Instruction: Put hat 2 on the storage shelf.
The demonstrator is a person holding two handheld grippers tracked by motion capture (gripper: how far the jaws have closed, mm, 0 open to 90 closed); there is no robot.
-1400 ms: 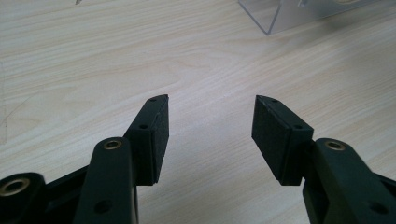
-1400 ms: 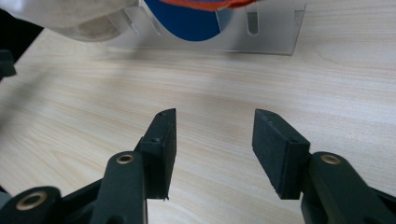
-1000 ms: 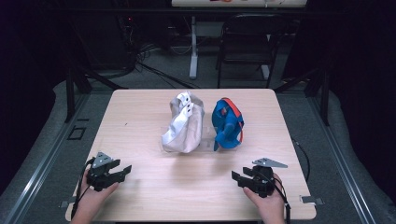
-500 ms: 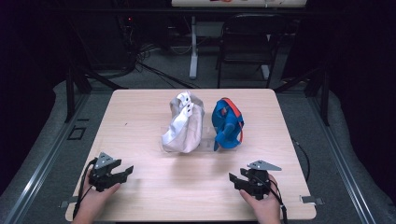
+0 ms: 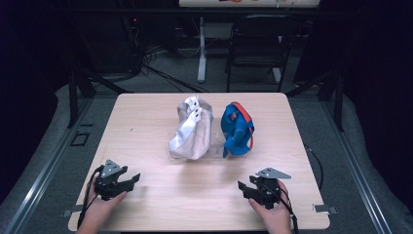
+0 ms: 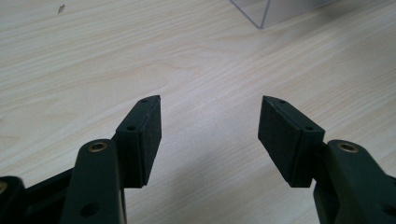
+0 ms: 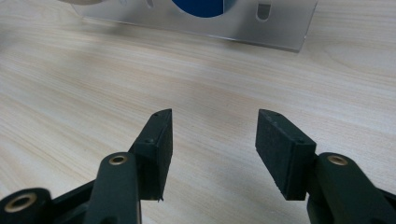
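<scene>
A white fabric item (image 5: 191,131) and a blue fabric item (image 5: 237,129) with an orange strap stand side by side on a clear plastic stand (image 5: 214,148) at mid-table. My left gripper (image 5: 134,179) rests near the front left of the table, well short of them. Its jaws (image 6: 211,107) have just been opening and now stand open over bare wood, with nothing between them. My right gripper (image 5: 242,187) sits near the front right, open (image 7: 214,116) and empty. Ahead of it are the clear stand (image 7: 280,28) and a bit of the blue item (image 7: 201,7).
The light wooden table (image 5: 146,117) has bare room on all sides of the stand. A corner of the clear stand (image 6: 271,9) lies ahead of the left jaws. Beyond the table are a dark chair (image 5: 258,44), a white post (image 5: 201,48) and floor cables.
The right gripper has shifted slightly near the table's front edge. The left gripper has kept its place. The fabric items have not moved.
</scene>
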